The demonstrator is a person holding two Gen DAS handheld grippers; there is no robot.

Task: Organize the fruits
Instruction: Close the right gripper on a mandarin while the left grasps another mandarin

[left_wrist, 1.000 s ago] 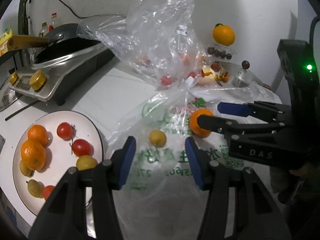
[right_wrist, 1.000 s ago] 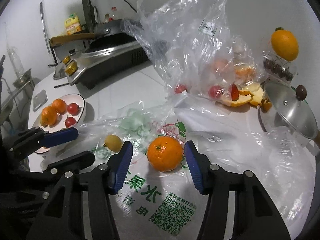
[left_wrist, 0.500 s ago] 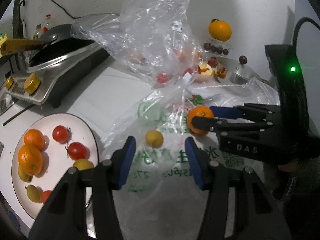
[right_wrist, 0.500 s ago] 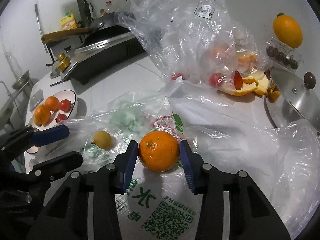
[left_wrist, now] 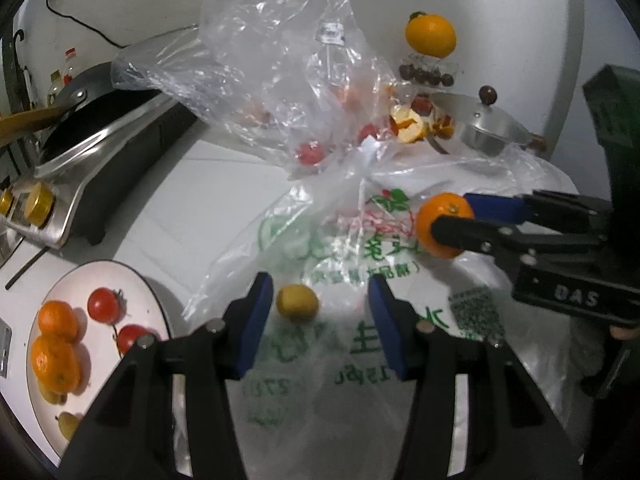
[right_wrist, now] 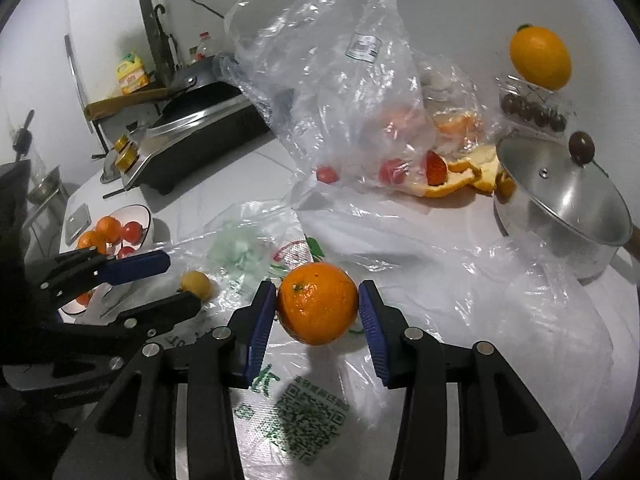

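Currently right gripper clamps the round orange mandarin between both blue pads, centre of its frame, over the printed white plastic bag. Left gripper is partly open, gripping nothing; small yellow round fruit sits on the bag just beside its left pad. White round plate with mandarins and tomatoes: lower left.
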